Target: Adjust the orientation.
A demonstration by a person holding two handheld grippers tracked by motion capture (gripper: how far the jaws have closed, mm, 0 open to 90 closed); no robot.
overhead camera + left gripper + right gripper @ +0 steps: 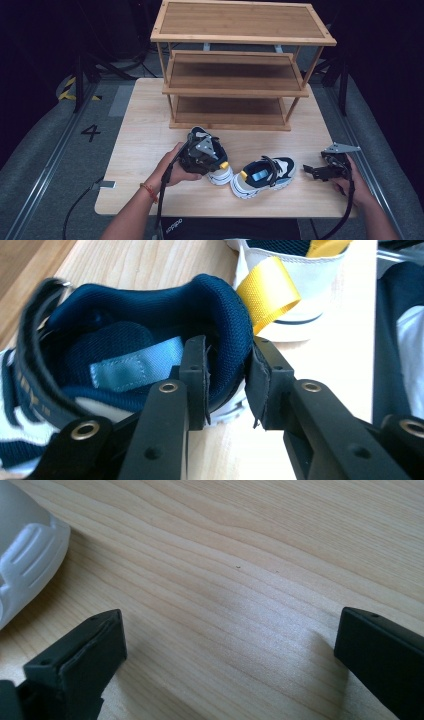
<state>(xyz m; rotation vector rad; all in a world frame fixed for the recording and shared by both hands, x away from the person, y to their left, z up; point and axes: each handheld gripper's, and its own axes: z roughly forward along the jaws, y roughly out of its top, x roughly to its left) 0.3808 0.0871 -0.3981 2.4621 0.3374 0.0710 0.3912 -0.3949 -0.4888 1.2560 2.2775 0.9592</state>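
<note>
left gripper [212,152]: we saw jaws clamped on heel collar of left shoe [216,167], on the table [145,145] before the rack [235,75] | right shoe [264,176]: untouched beside it | right gripper [312,171]: jaws wide apart, empty | we judged both shoes unshelved, rack bare

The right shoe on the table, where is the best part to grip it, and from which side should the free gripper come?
Grip the right shoe at its padded heel collar, beside the yellow pull loop, one jaw inside the opening and one outside. It lies upright with the heel toward the left shoe, so the open right gripper should probably come from above.
</note>
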